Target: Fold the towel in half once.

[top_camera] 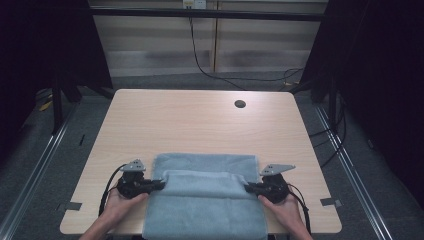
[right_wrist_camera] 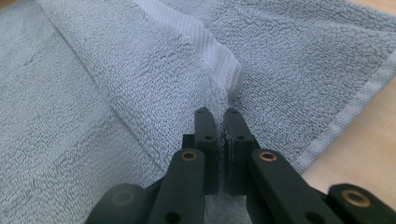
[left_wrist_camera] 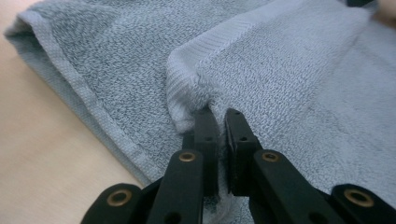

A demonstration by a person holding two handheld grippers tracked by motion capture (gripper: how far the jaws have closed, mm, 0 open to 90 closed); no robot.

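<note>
Grey-blue terry towel lies at the six o'clock edge of the light wooden table, its near end spilling over that edge, and a folded layer's hemmed border runs across its middle, probably being carried toward twelve o'clock to make a fold. Each end of that border is pinched: the left gripper, at nine o'clock of the towel, has its jaws clamped on one corner, and the right gripper, at three o'clock, is clamped on the other. Both hands sit low near the tabletop, grippers levelled and pointing inward at each other, keeping the edge stretched straight between them.
</note>
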